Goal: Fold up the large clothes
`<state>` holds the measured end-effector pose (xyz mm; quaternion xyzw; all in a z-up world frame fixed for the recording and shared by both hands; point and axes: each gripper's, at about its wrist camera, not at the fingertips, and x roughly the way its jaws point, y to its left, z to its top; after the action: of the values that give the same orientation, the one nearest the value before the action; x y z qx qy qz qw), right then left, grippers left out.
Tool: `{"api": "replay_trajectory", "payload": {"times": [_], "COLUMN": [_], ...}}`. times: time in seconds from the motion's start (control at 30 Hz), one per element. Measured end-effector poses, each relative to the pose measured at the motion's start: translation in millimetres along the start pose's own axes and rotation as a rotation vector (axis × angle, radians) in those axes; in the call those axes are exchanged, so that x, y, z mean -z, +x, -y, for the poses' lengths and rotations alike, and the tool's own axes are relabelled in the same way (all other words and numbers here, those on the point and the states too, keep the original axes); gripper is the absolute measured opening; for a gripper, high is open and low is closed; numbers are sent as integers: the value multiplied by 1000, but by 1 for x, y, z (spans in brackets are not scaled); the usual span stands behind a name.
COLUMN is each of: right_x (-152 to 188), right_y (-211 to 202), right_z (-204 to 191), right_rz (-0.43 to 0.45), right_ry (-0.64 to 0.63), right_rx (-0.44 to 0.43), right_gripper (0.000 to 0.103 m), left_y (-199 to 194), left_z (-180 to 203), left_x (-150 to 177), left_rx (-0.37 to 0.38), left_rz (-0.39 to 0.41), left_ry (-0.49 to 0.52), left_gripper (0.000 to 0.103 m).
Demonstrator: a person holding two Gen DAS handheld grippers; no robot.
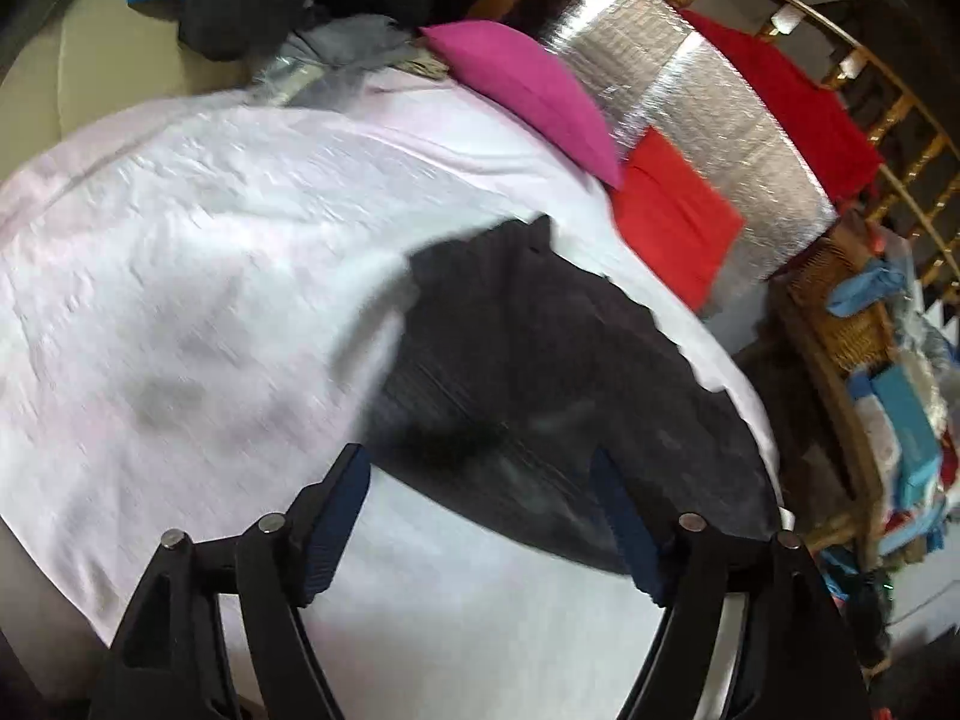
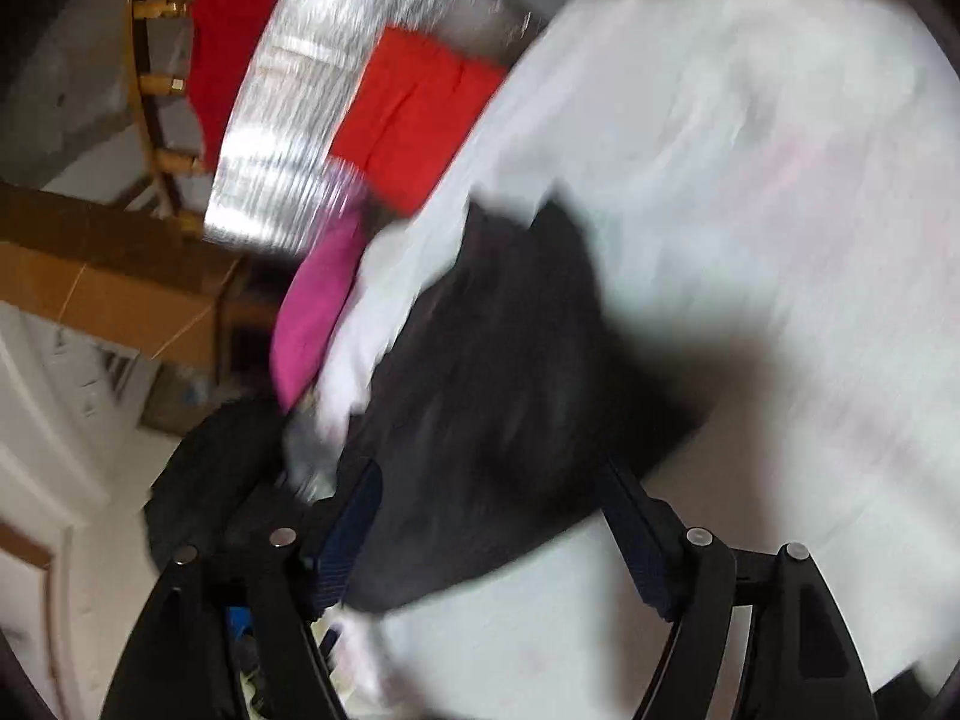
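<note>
On the white bedsheet (image 1: 210,276): black garment (image 1: 540,372), lying loose; left gripper (image 1: 480,480) and right gripper (image 2: 492,498) both spread, empty; advised: seize opposite edges, lift evenly, fold flat.

Matt dark cloth garment (image 1: 540,360) on wrinkled white sheet (image 1: 210,270); shiny foil panel (image 1: 690,114).

Bright, motion-blurred fisheye views, dark corners
</note>
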<state>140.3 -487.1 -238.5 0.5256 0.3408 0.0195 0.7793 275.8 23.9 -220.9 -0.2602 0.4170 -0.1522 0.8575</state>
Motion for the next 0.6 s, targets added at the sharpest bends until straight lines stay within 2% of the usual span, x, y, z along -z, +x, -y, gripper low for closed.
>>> {"api": "replay_trajectory", "payload": {"times": [0.13, 0.2, 0.27, 0.4, 0.53, 0.57, 0.6], "right_x": [31, 36, 36, 31, 27, 27, 26], "right_y": [45, 64, 73, 84, 92, 91, 87], "right_z": [-1, 3, 9, 6, 4, 0, -4], "right_rz": [-123, -145, -126, -12, 65, 79, 87], "right_ry": [21, 51, 84, 86, 80, 60, 41], "right_rx": [28, 50, 69, 60, 54, 63, 77], "right_gripper": [78, 78, 78, 78, 77, 73, 68], "left_y": [33, 50, 60, 79, 84, 84, 82], "left_z": [14, 14, 11, 1, 3, 7, 9], "left_x": [13, 14, 15, 17, 11, 10, 9], "left_rx": [92, 98, 110, 90, 78, 69, 52], "left_rz": [-112, -154, -167, -164, -98, -73, -59], "left_ry": [-42, -94, -153, -275, -278, -258, -237], "left_gripper": [83, 83, 83, 83, 82, 76, 65]}}
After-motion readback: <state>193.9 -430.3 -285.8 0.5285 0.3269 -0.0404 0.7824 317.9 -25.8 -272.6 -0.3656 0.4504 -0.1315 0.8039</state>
